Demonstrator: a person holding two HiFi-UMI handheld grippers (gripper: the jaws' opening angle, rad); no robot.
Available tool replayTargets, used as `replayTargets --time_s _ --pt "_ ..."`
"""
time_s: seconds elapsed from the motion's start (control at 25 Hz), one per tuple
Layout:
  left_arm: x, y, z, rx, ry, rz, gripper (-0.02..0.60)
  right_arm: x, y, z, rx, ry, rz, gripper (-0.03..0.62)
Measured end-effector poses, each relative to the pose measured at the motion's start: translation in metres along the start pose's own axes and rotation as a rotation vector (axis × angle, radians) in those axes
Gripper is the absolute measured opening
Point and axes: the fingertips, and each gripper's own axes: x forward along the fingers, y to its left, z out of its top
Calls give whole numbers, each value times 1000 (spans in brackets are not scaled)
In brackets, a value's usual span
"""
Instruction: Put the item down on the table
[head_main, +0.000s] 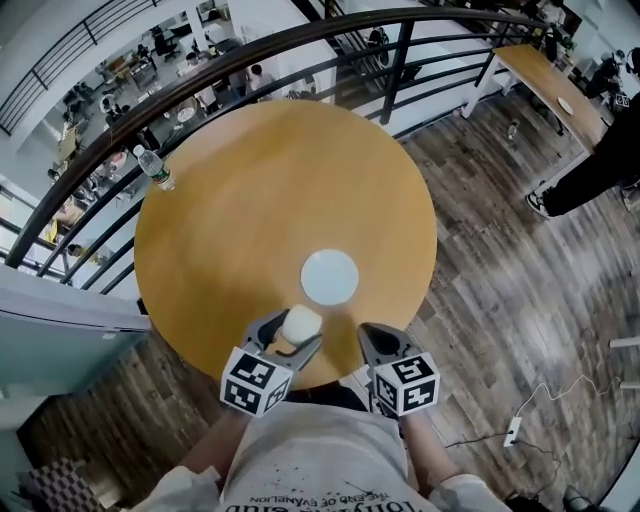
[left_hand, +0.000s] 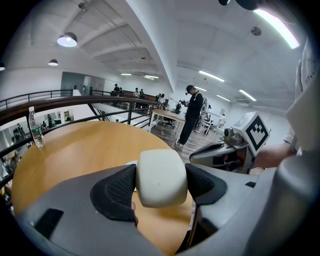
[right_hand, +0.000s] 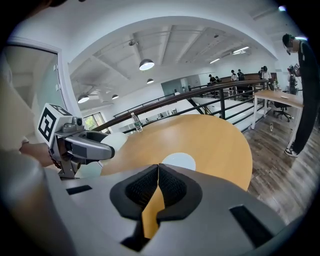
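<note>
My left gripper (head_main: 296, 335) is shut on a white rounded cup-like item (left_hand: 161, 177), held above the near edge of the round wooden table (head_main: 260, 190). The same white item (head_main: 300, 324) shows between the jaws in the head view, just short of a white round coaster (head_main: 329, 277). My right gripper (head_main: 375, 343) hovers beside it at the table's near edge, its jaws pressed together with nothing between them. In the right gripper view the shut pads (right_hand: 170, 187) face the white coaster (right_hand: 179, 161), and the left gripper (right_hand: 82, 145) with the item is at the left.
A plastic water bottle (head_main: 153, 167) stands at the table's far left edge, by a dark railing (head_main: 330, 35). A person in black (left_hand: 191, 120) stands on the wood floor near a long desk (head_main: 550, 85). A power strip (head_main: 512, 431) lies on the floor at right.
</note>
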Motion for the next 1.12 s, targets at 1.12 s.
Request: replayTargets --time_s 1.12 --pt "69 57 15 61 93 -116 324 51 -37 19 85 49 -126 26"
